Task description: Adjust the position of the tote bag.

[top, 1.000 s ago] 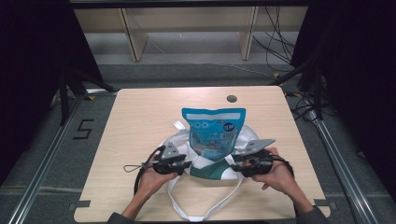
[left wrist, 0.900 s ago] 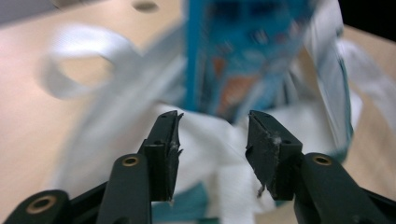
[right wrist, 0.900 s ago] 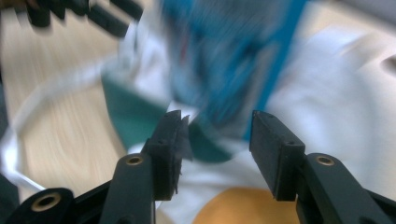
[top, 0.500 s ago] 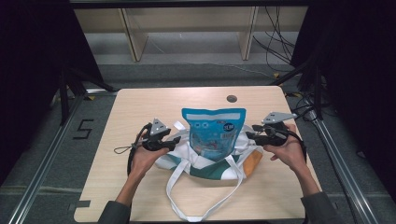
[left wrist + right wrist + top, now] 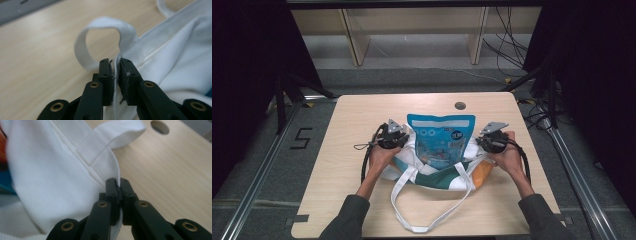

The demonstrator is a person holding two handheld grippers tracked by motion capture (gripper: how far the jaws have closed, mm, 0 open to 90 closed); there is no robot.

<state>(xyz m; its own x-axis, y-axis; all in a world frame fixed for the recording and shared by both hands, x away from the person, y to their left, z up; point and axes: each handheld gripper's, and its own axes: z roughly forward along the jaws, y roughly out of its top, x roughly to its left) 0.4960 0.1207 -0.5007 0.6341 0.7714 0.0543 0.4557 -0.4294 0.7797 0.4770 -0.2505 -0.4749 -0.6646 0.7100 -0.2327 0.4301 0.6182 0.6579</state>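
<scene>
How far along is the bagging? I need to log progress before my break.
The blue snack pouch already lies on the tote bag. In hand: both claws have just been closing and now pinch the bag's white rim, the left claw near a strap loop, the right claw on the opposite edge. Left: pulling the mouth open around the pouch; the long handles still trail loose on the table.

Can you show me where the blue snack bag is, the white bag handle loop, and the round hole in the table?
blue snack bag [image 5: 441, 140], high view, middle of its printed front.
white handle loop [image 5: 412, 215], high view, bottom bend of the long strap near the table's front edge.
round hole [image 5: 460, 106], high view, its dark centre, behind the bag.
</scene>
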